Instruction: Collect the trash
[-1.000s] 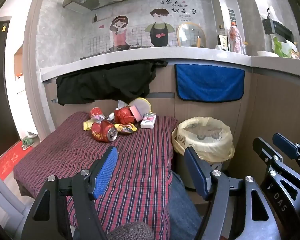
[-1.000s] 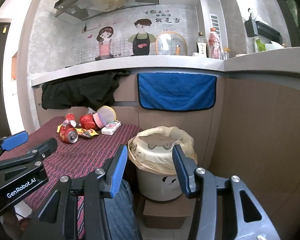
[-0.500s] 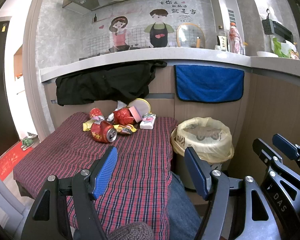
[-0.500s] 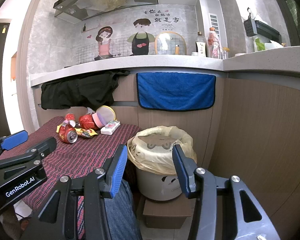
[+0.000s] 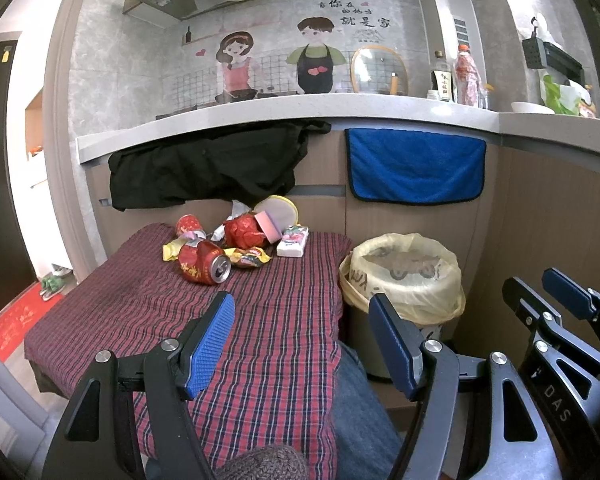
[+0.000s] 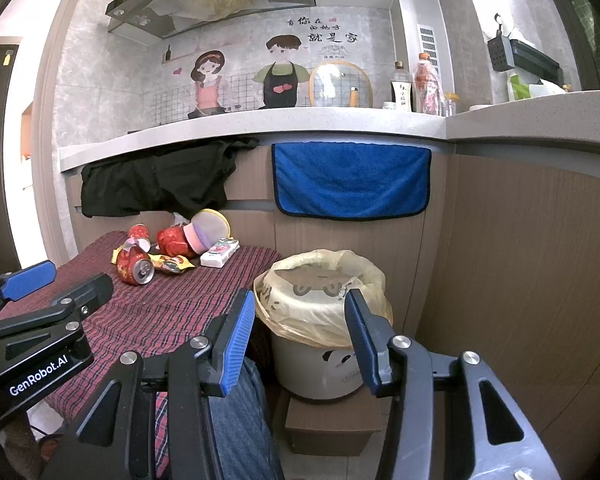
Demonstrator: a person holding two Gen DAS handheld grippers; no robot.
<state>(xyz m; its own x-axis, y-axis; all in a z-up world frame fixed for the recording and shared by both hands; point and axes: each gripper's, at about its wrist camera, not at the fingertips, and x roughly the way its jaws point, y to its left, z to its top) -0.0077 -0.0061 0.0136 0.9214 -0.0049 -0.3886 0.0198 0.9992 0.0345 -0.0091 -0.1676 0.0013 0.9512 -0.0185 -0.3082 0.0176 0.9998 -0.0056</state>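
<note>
Nothing is yet collected: the left claw (image 5: 302,340) and right claw (image 6: 300,344) are both held released and empty at the bottom of their frames. The trash, led by a red can (image 5: 202,265), is heaped mid-frame on the checked worktop (image 5: 260,320), well apart from both. A reach forward is called for next, then a carry to the lined bin (image 6: 320,312) just right of the worktop.

1. The left gripper (image 5: 302,340) sits a touch lower than a second ago: the red can (image 5: 202,261) and the trash bin (image 5: 404,280) appear slightly higher in the left wrist view
2. The right gripper (image 6: 300,338) drifts a little to the right: the trash bin (image 6: 320,308) and the blue towel (image 6: 350,178) sit slightly further left in the right wrist view
</note>
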